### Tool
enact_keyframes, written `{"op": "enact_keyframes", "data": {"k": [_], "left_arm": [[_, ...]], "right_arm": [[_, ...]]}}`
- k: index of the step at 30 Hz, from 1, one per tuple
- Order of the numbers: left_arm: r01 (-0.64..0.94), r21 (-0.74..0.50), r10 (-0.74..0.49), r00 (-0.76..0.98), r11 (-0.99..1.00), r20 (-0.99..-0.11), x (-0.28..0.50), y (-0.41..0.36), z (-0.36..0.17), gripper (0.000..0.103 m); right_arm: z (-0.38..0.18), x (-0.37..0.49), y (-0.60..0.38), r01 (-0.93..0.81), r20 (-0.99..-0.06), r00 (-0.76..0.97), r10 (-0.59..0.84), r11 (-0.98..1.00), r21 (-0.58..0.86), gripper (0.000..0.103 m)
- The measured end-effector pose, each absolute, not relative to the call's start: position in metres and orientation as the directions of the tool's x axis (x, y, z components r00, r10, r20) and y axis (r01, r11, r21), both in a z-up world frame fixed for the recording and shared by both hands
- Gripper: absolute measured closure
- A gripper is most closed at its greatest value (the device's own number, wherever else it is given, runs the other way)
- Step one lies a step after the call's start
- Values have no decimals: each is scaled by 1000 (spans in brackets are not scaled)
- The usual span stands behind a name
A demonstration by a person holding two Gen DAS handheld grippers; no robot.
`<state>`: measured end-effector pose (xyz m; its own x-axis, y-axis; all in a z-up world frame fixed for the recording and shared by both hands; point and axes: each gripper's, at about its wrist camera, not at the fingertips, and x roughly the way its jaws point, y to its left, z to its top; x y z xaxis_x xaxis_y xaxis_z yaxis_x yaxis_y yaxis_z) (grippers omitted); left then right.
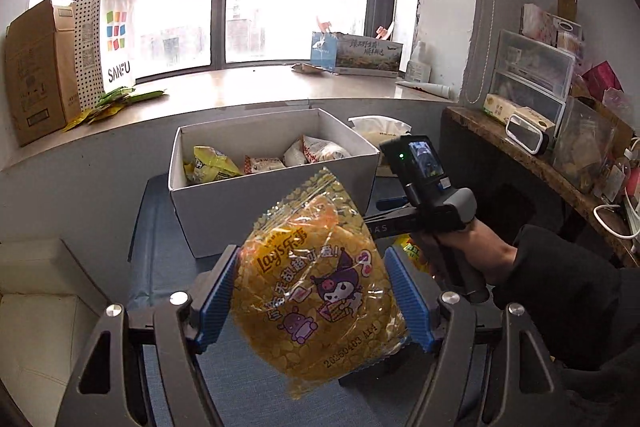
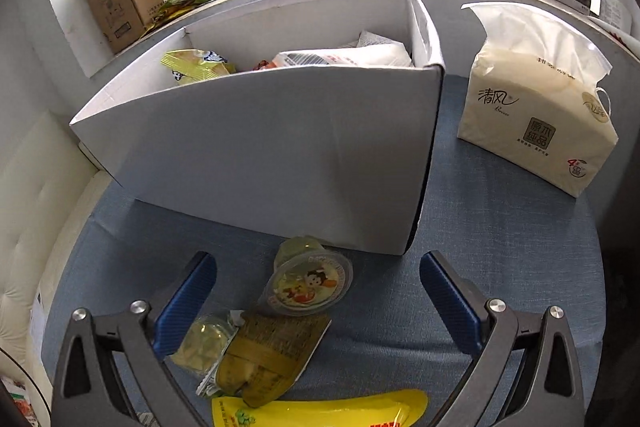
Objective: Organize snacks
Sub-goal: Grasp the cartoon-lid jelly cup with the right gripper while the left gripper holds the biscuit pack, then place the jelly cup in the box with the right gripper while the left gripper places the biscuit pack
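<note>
My left gripper [image 1: 316, 291] is shut on a yellow Lay's chip bag [image 1: 320, 291] and holds it in the air in front of the white cardboard box [image 1: 240, 203]. The box holds several snack packs [image 1: 216, 165]. My right gripper [image 2: 318, 295] is open and empty, low over the blue cloth in front of the box [image 2: 280, 147]. Between and below its fingers lie a jelly cup [image 2: 308, 281], a brown-and-green snack pack [image 2: 264, 355] and a yellow pouch [image 2: 320, 411]. The right gripper's body also shows in the left wrist view [image 1: 432, 187], held by a hand.
A tissue pack [image 2: 536, 99] stands right of the box. On the windowsill [image 1: 240, 87] behind are a cardboard carton [image 1: 36, 71], a SANFU bag [image 1: 116, 35] and a printed box [image 1: 360, 53]. A cluttered wooden shelf [image 1: 540, 155] is at right; a white cushion [image 1: 40, 307] at left.
</note>
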<state>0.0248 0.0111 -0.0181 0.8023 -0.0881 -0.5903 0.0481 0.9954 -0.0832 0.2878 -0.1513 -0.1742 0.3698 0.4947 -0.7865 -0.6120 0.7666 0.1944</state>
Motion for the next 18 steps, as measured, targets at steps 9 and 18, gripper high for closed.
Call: {"op": "enact_keyframes", "data": {"k": [9,18], "left_arm": [[49,-72,-81,810,996,-581,23,12,-19,26],[40,-73,-73,834,997,-547,21,17,-18,26]], "right_arm": [[-174,283,-144,-626,-808,375,455,767,141,55],[-98,212,-175,-634,-678,561,475,773,18,55]]}}
